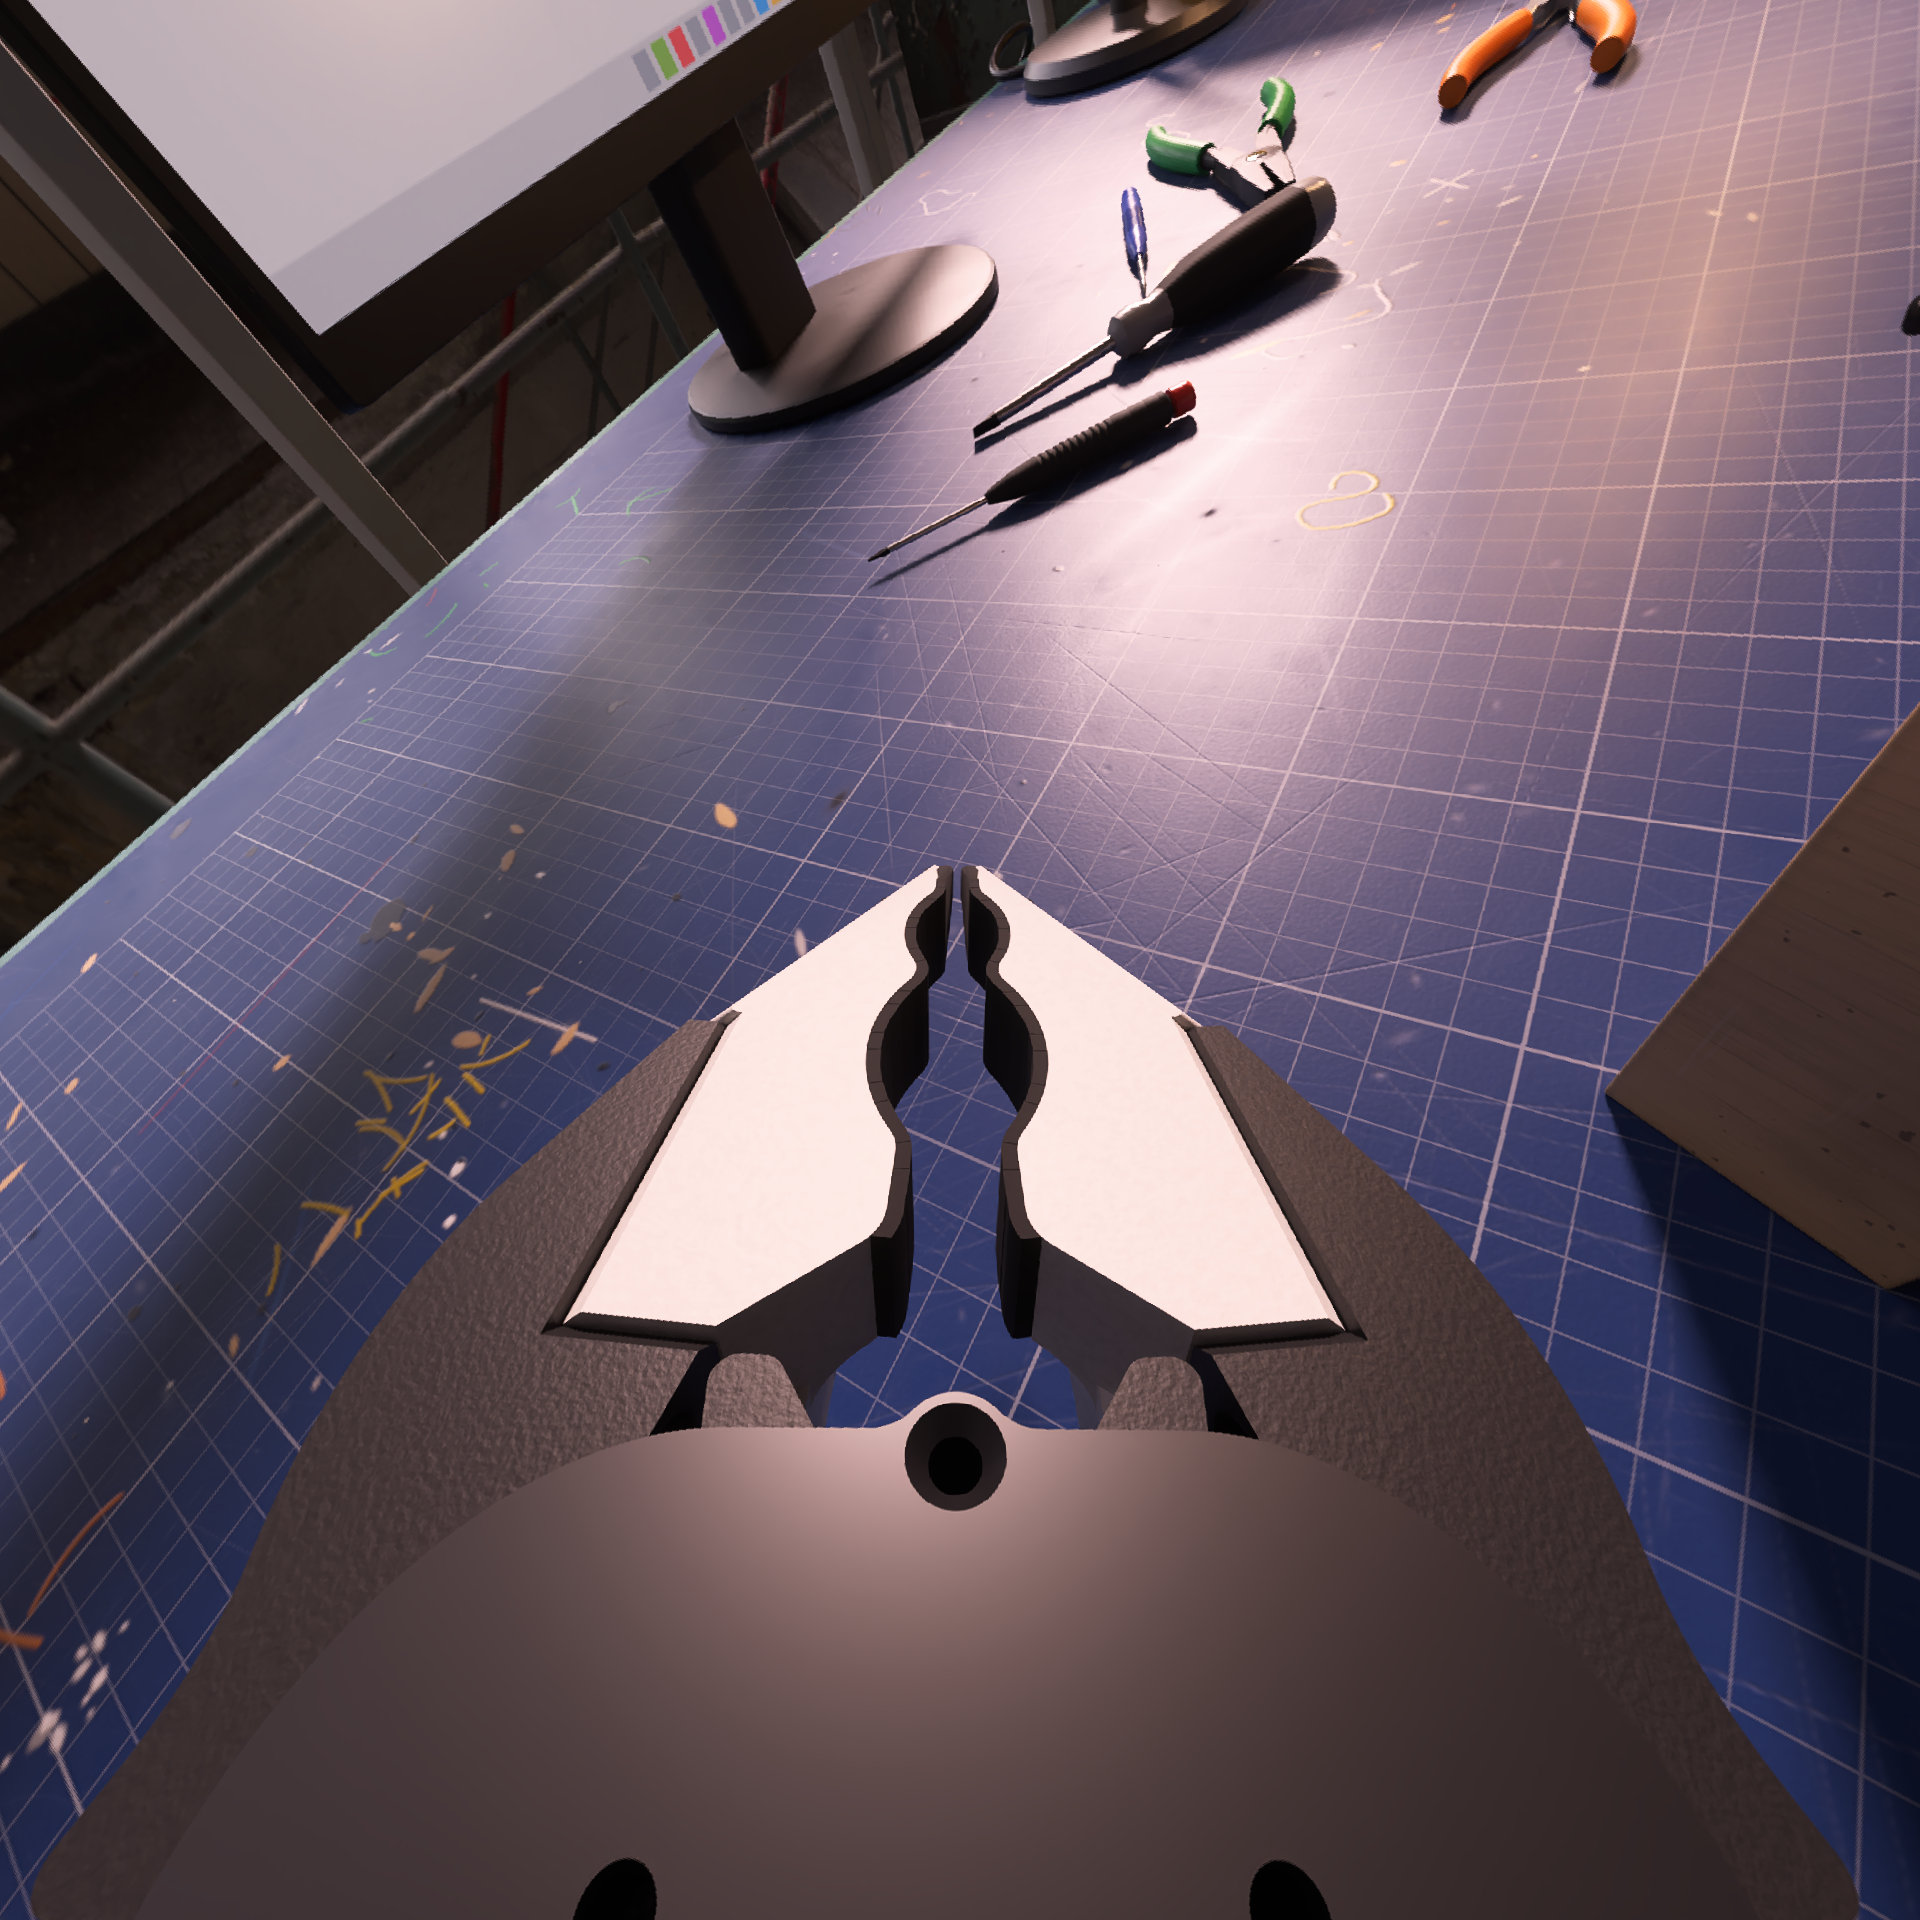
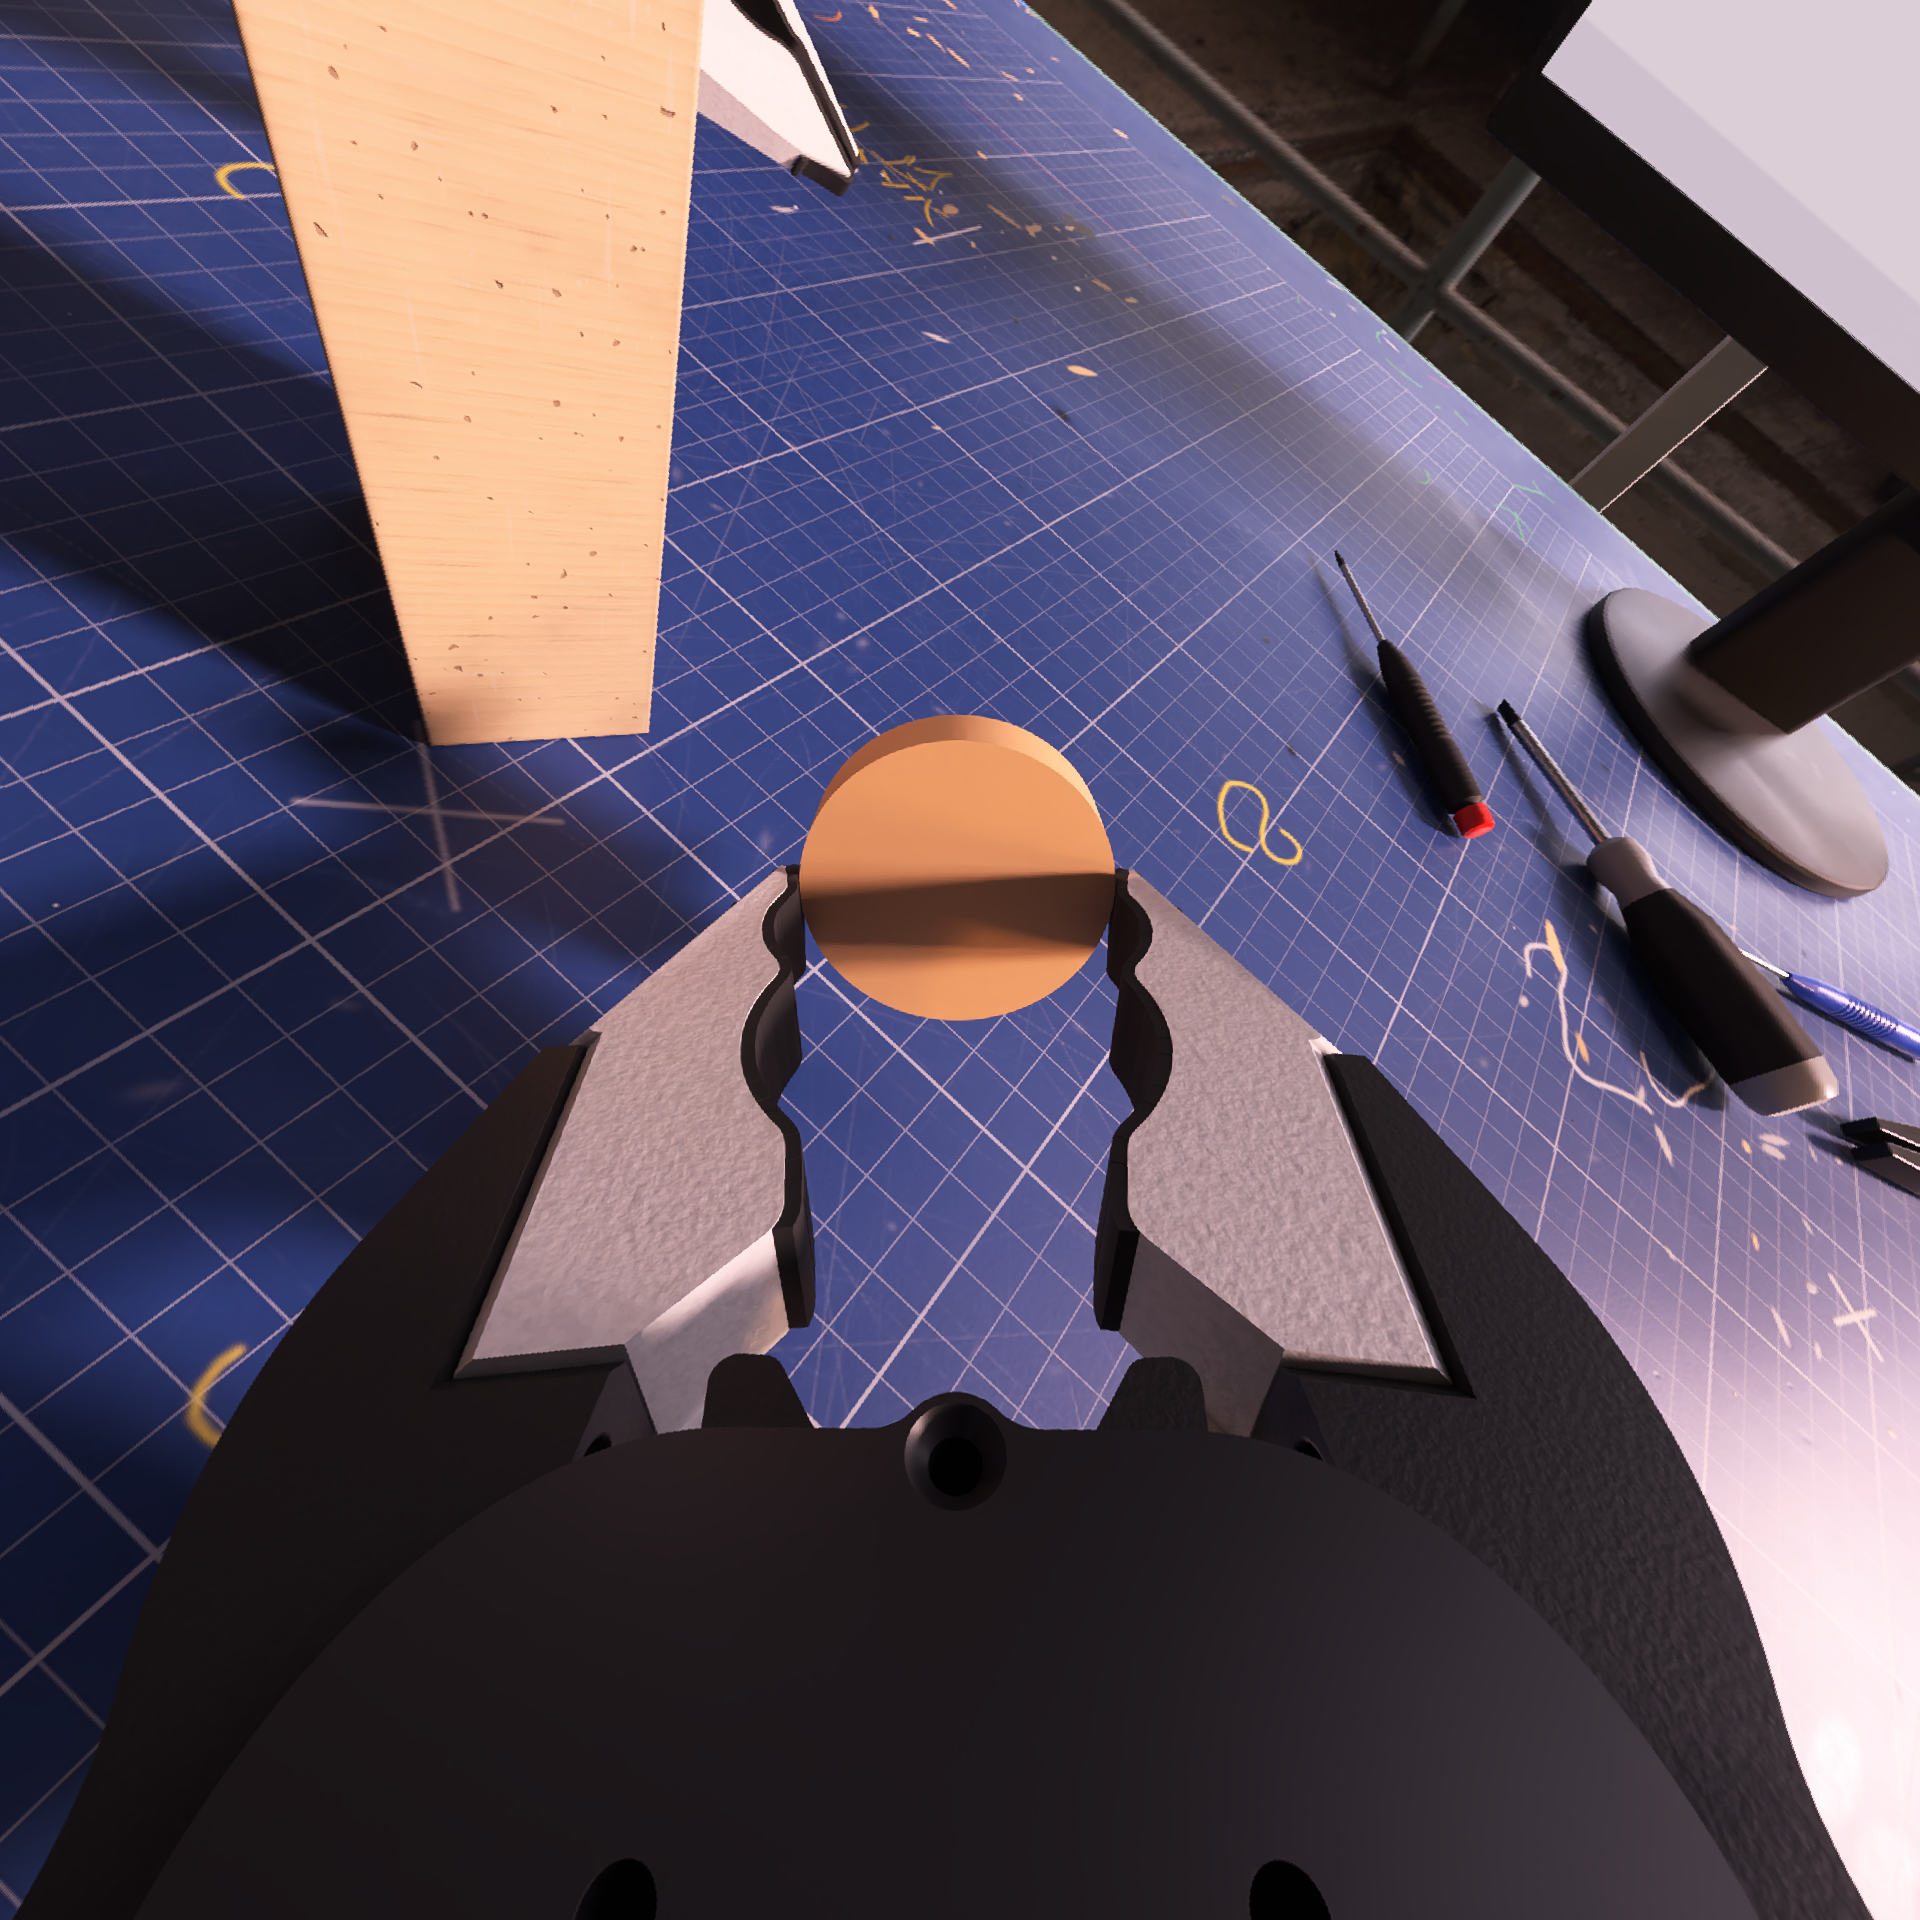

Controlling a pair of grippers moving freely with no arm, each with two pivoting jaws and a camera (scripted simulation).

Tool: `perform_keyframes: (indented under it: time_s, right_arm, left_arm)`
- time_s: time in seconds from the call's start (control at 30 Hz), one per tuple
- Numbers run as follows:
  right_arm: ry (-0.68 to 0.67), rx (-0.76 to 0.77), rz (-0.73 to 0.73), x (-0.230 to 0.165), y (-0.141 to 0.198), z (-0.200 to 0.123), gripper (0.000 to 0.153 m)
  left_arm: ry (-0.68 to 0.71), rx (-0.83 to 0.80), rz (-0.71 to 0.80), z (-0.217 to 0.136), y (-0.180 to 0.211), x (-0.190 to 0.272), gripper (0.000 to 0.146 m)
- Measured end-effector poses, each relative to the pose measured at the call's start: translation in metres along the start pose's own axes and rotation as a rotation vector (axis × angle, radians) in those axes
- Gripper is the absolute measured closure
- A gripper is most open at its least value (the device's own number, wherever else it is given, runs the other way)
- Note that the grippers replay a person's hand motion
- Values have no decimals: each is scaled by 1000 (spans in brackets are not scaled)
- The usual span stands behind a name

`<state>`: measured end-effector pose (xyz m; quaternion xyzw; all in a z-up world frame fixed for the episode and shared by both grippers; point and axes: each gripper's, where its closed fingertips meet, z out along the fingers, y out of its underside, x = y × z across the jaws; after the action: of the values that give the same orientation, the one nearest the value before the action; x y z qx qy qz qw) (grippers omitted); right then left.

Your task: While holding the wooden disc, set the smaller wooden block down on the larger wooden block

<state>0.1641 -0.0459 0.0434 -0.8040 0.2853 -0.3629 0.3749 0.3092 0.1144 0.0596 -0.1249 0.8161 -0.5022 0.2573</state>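
Looking through the left wrist view first: my left gripper (image 1: 954, 883) is clenched on nothing, tips nearly touching, hovering over the blue cutting mat (image 1: 1195, 727). One wooden block (image 1: 1808, 1039) sits at 3 o'clock, cut by the frame edge; I can't tell from here if it's the larger or the smaller. Screwdrivers (image 1: 1153, 312) and a monitor stand (image 1: 842, 332) lie off toward 12 and 1 o'clock, well apart from my path.

Right wrist view: my right gripper (image 2: 956, 883) is grasping the wooden disc (image 2: 954, 868) edge-on between its fingertips, clear of the mat. A tall pale block (image 2: 499, 364) stands at 11 o'clock, just beyond the disc. The other gripper's finger (image 2: 790, 94) shows at 12 o'clock behind that block.

Only one block is visible in either view, so the second is not located. My judgement for doing this well:
- keep the right grip steady and parked, disc away from the block
- spread the left jaws before approach
- swing left toward 3 o'clock, find the smaller block
- grip it square on flat faces, lower slowly, release only once seated
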Motion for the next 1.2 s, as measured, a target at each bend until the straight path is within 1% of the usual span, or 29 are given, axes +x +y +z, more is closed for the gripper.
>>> perform_keyframes:
  time_s: [1.2]
  right_arm:
    - [4, -3, -12, -1, 0, 0, 94]
  left_arm:
    - [2, 1, 9, 0, 0, 1, 144]
